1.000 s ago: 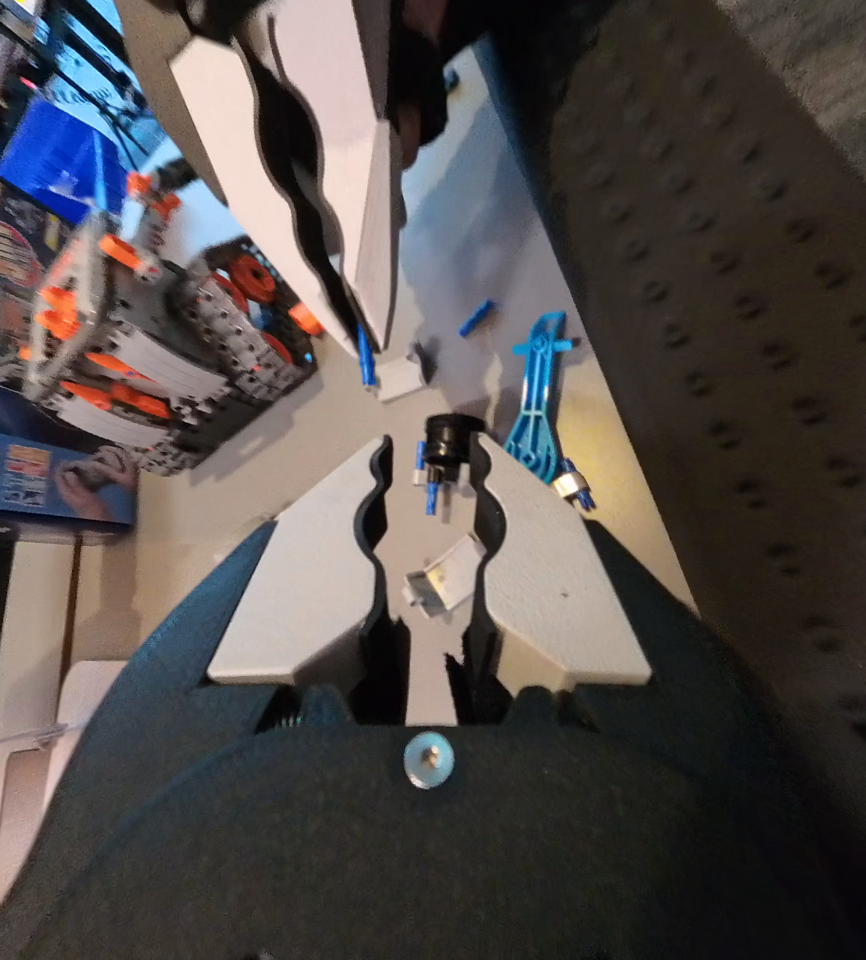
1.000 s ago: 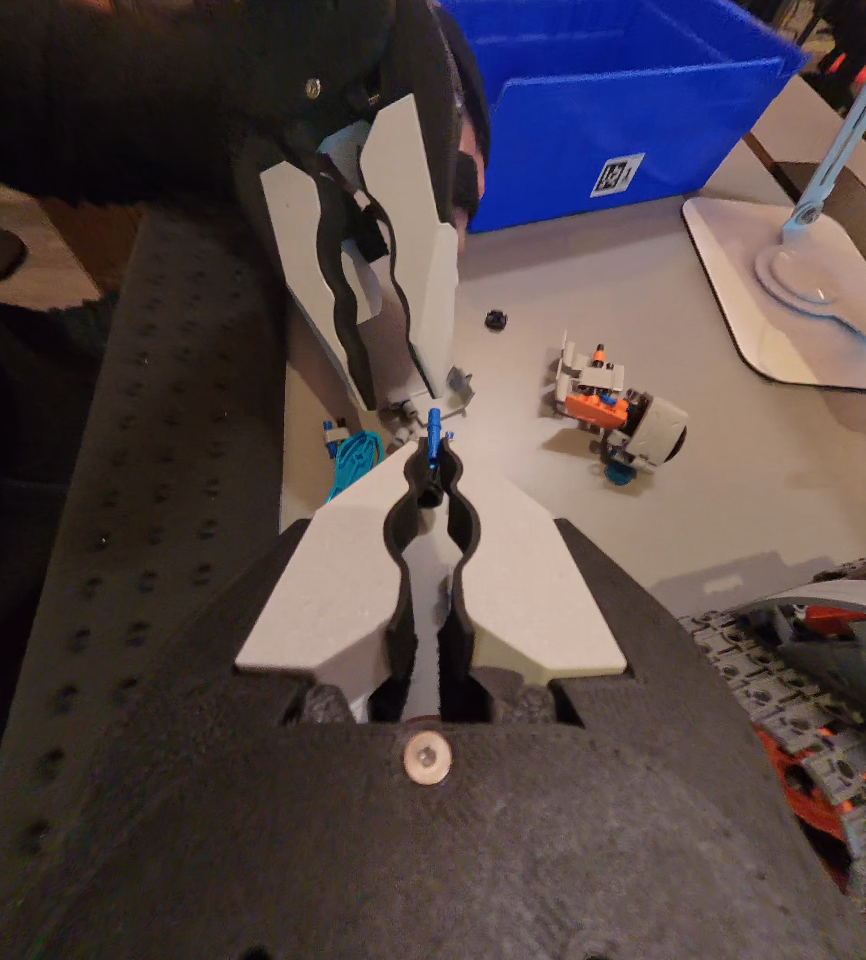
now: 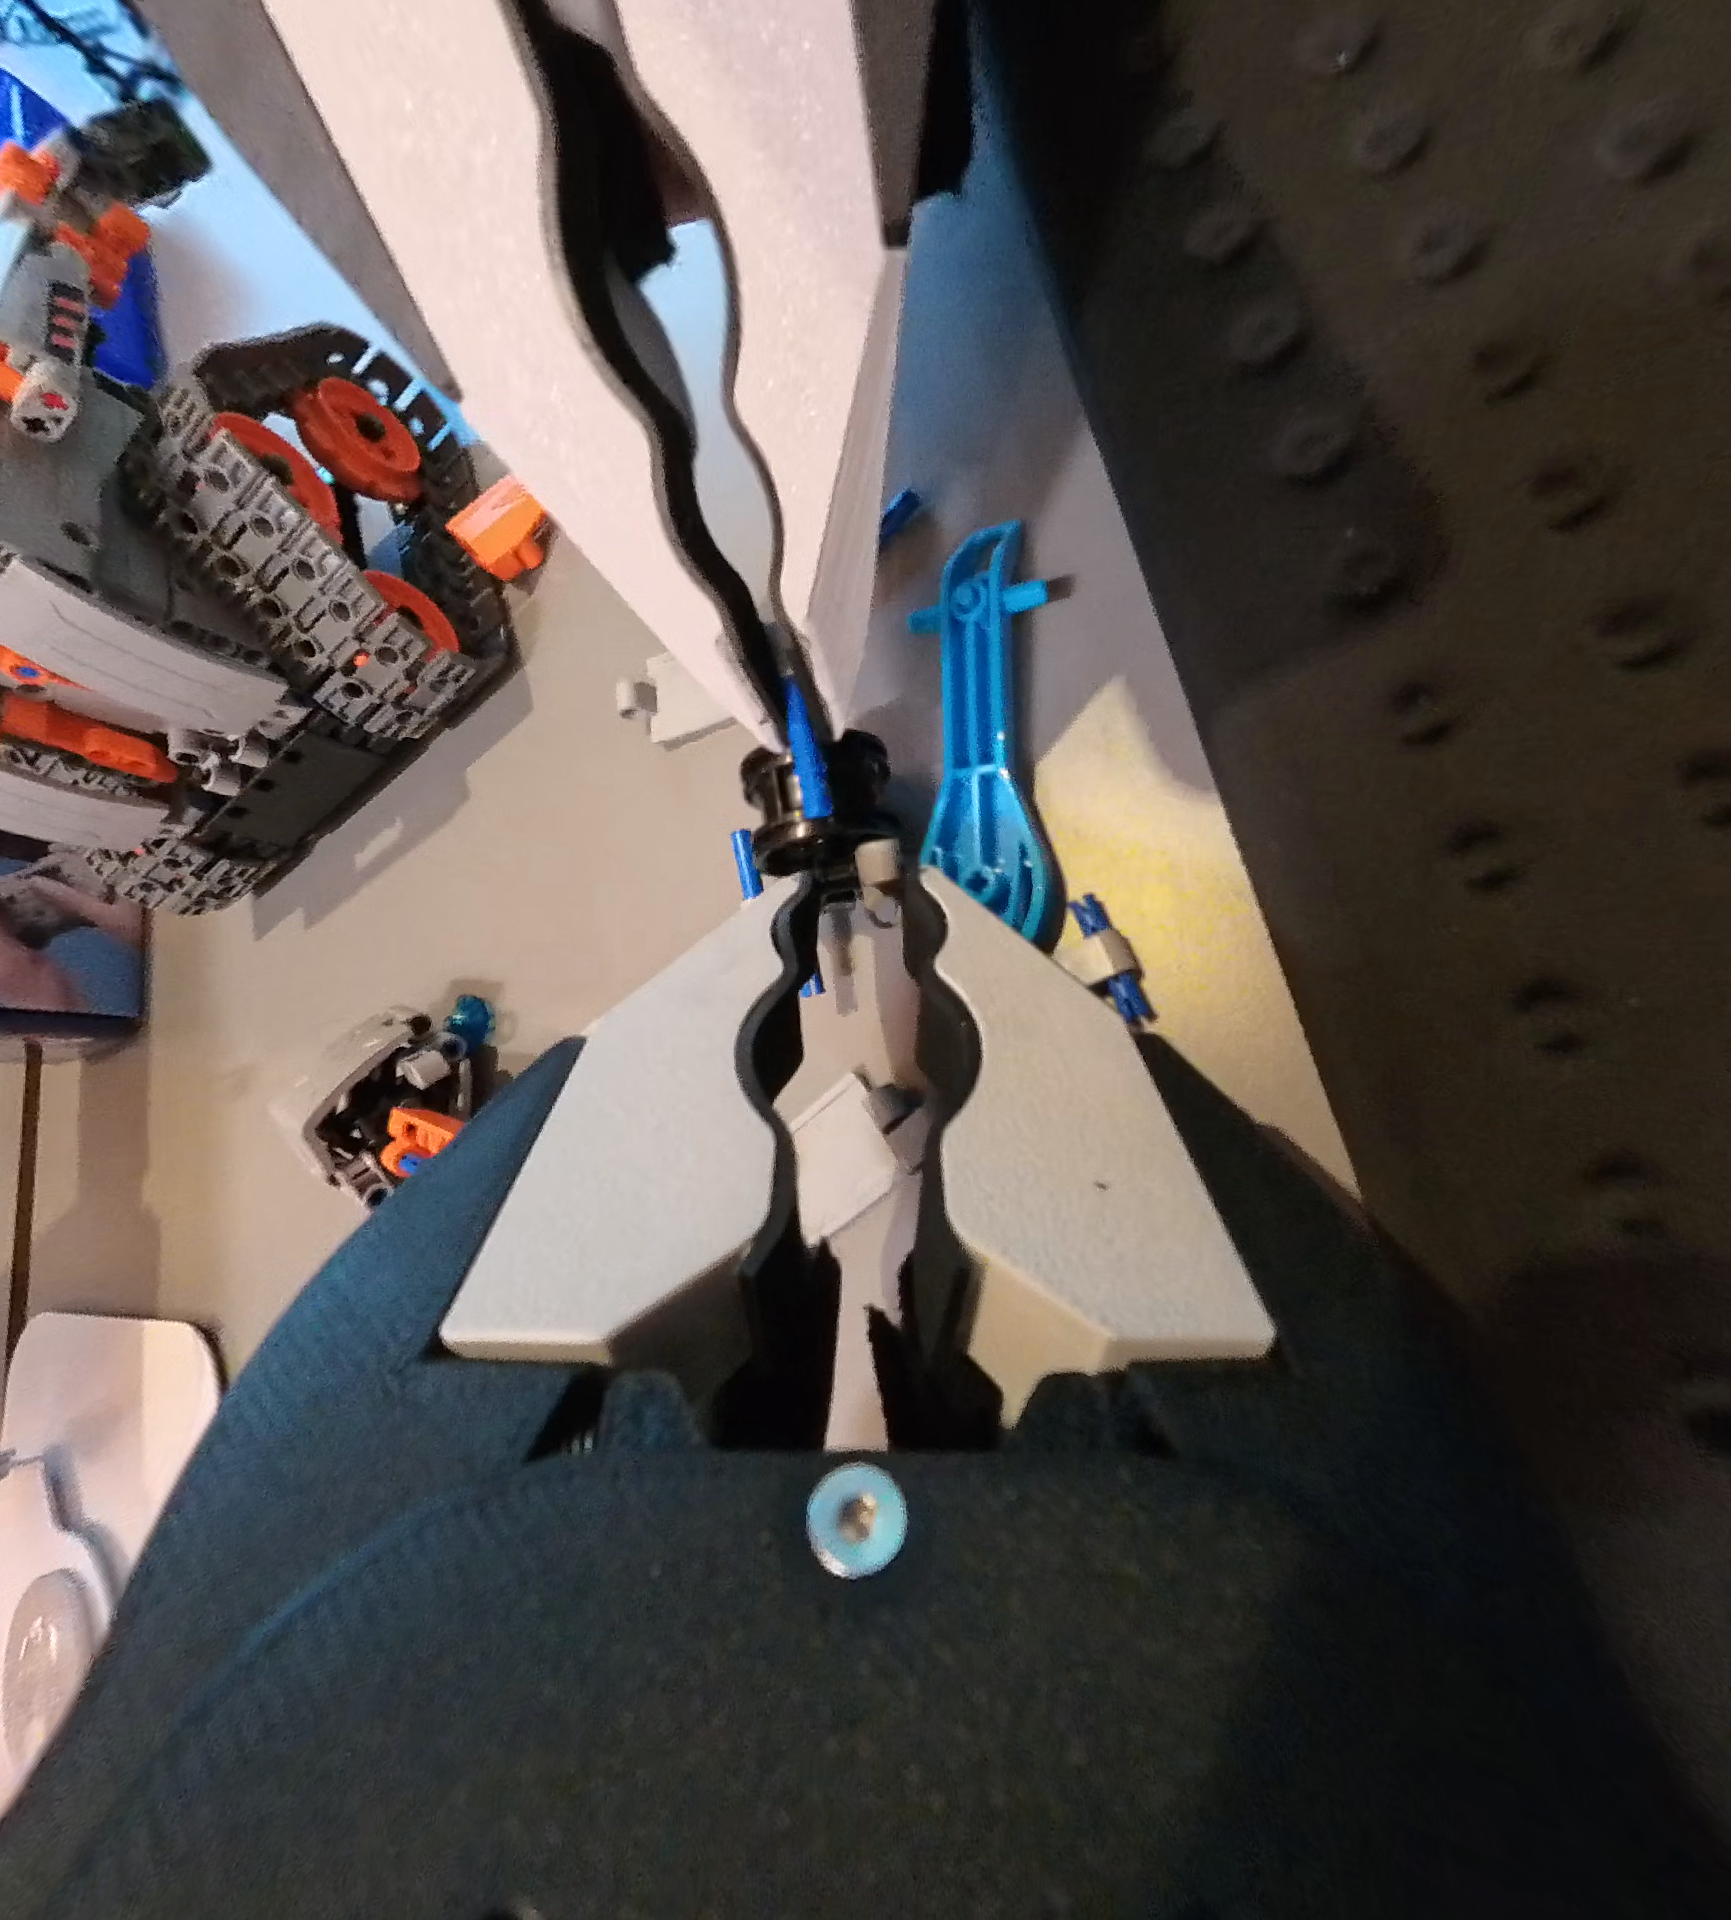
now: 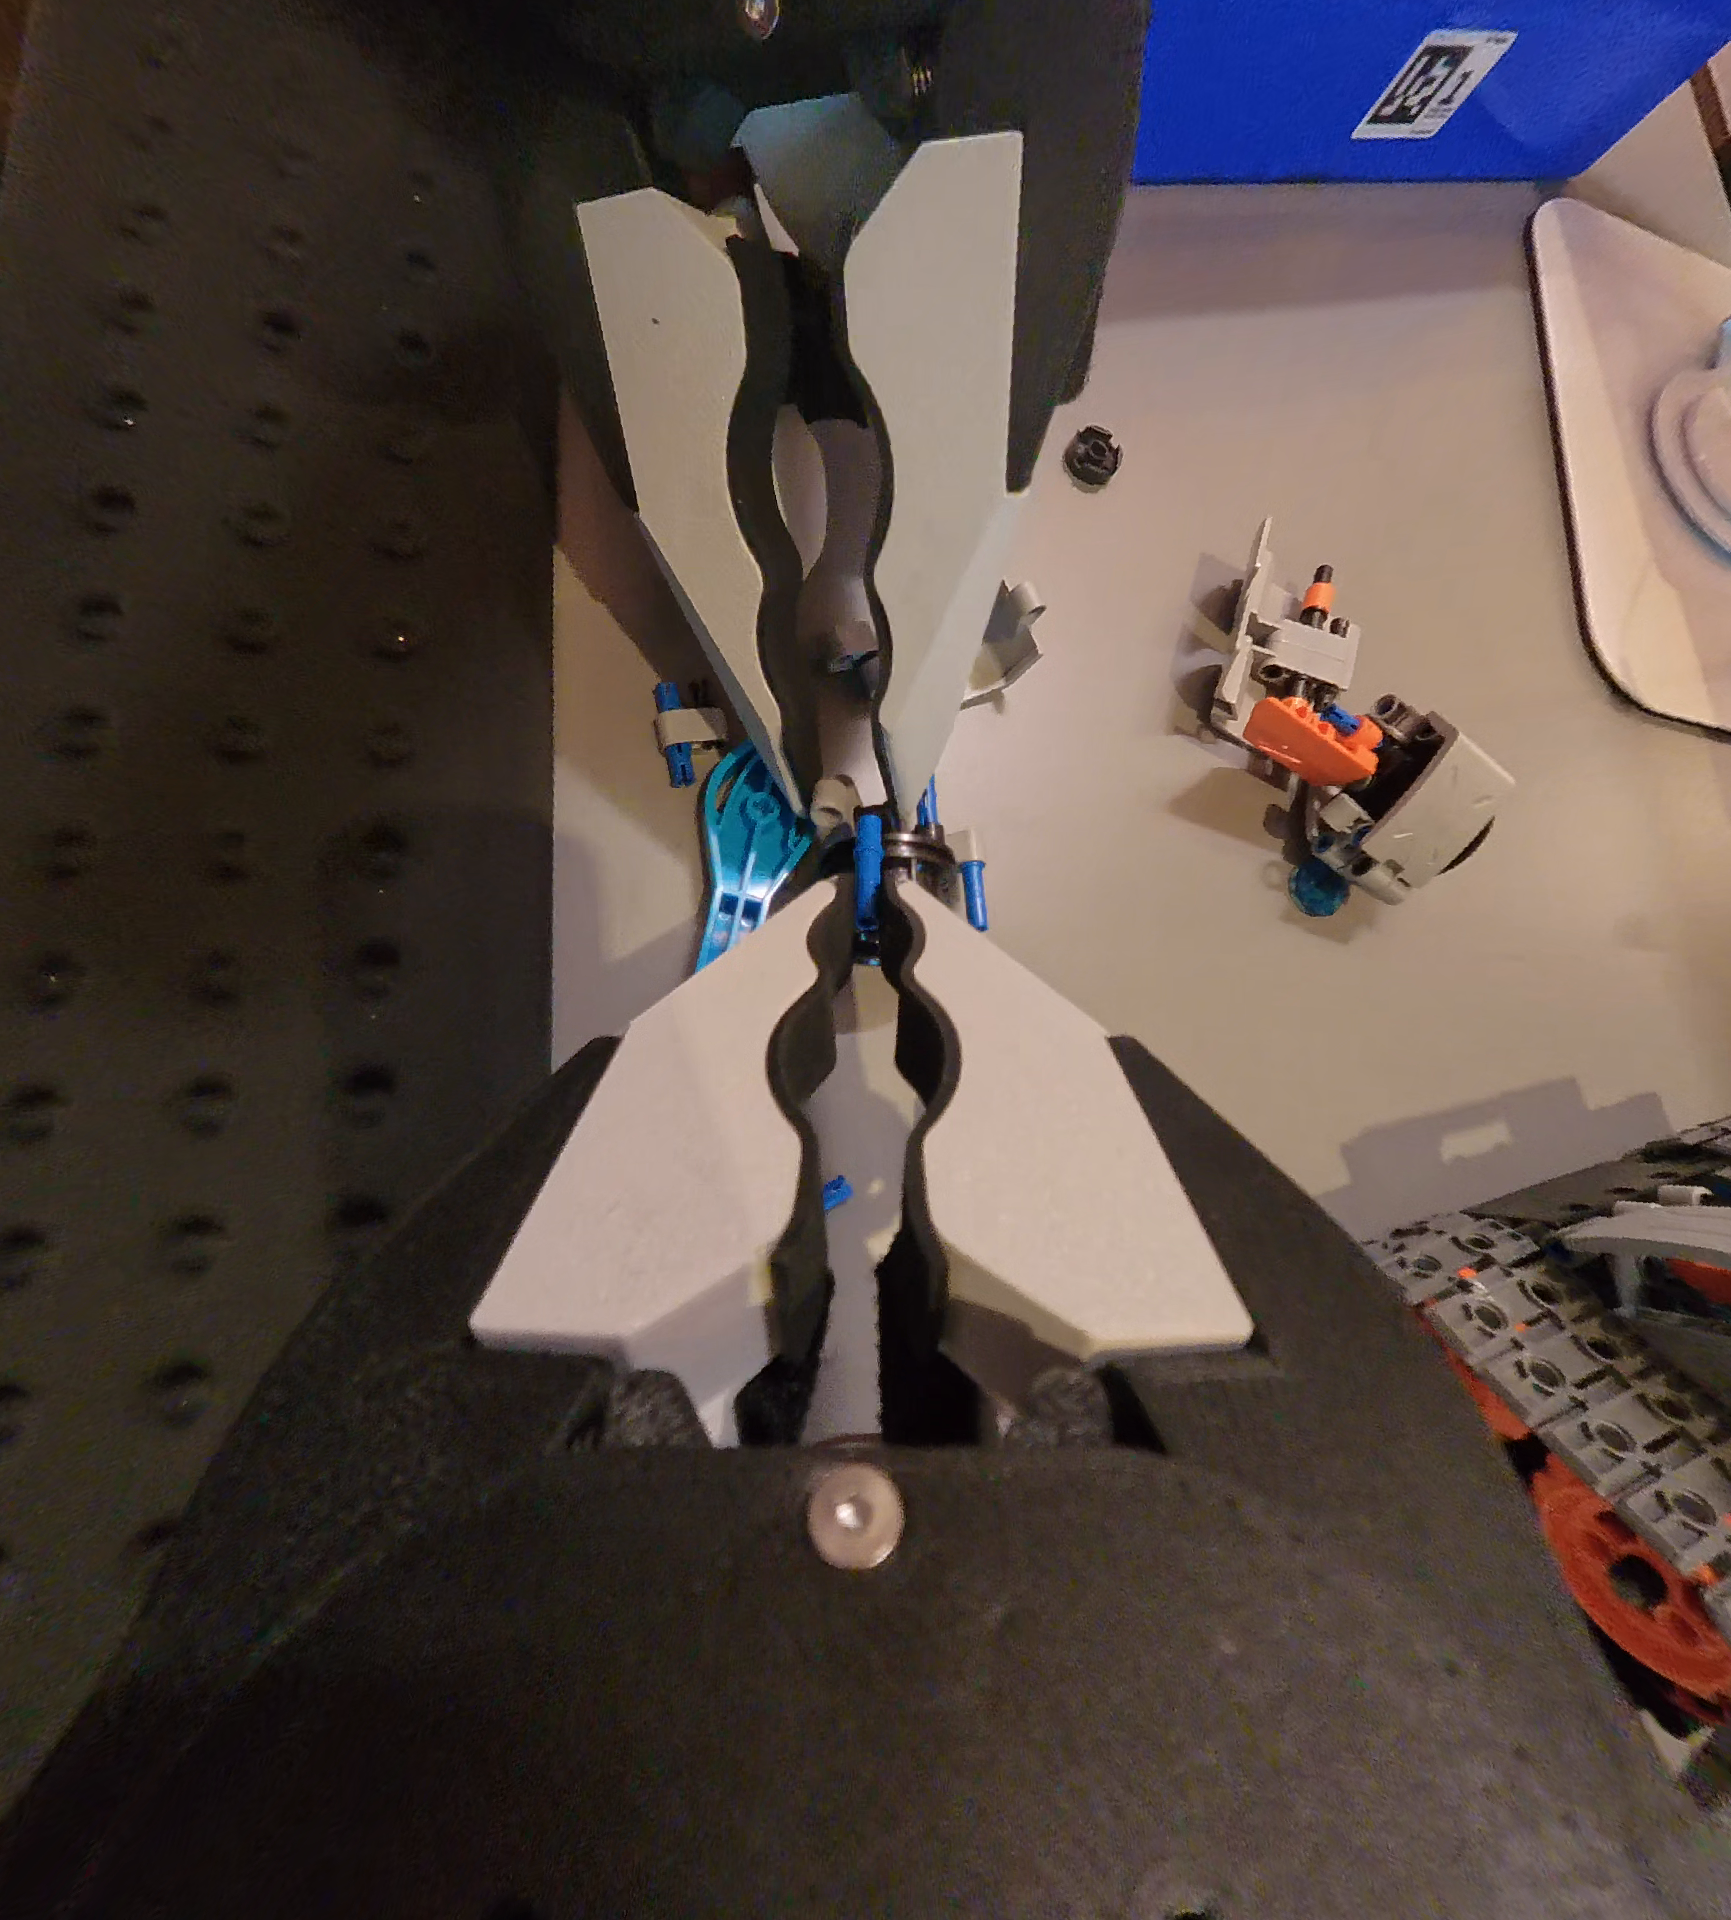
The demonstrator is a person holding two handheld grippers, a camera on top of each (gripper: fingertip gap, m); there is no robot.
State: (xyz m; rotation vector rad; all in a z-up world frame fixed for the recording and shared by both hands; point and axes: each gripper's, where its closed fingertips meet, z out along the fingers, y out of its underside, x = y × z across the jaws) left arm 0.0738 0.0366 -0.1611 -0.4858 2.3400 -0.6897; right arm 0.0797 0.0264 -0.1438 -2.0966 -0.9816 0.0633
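Note:
In the left wrist view my left gripper (image 3: 845,899) is shut on a small black wheel piece (image 3: 783,805) with a grey connector, held just above the grey table. My right gripper (image 3: 799,707) comes in from above, shut on a blue pin (image 3: 807,758) whose tip touches the wheel piece. In the right wrist view my right gripper (image 4: 871,914) grips the blue pin (image 4: 866,857). The left gripper (image 4: 845,774) faces it tip to tip, with the black piece (image 4: 908,844) between them.
A light blue blade part (image 4: 747,862) and a grey connector with blue pins (image 4: 684,727) lie left of the tips. A black perforated board (image 4: 165,727) borders the table. A small grey-orange assembly (image 4: 1360,748), a tracked model (image 4: 1619,1403), a blue bin (image 4: 1308,83) and a white lamp base (image 4: 1671,468) stand to the right.
My left gripper has closed on the black wheel piece. Both grippers have moved together, so the blue pin now meets the black piece.

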